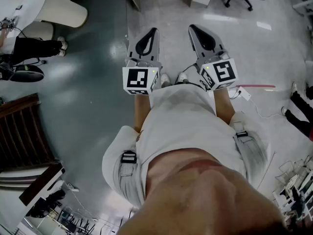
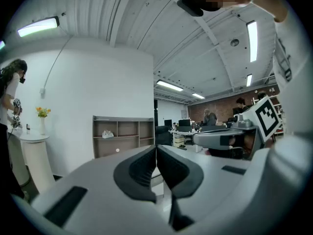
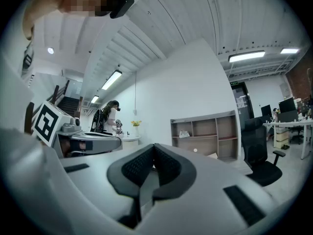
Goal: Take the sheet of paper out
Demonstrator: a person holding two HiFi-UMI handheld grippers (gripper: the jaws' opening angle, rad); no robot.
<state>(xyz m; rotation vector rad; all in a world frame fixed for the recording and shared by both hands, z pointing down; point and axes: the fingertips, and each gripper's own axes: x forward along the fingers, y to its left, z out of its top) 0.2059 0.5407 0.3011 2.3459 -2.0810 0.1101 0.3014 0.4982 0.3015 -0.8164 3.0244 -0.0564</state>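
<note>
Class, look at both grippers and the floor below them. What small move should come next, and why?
Probably turn to look for the sheet first: the left gripper and right gripper are both shut and empty above the floor, and it shows in no view.

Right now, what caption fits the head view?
Left gripper and right gripper, both shut, held out above the grey floor.
</note>
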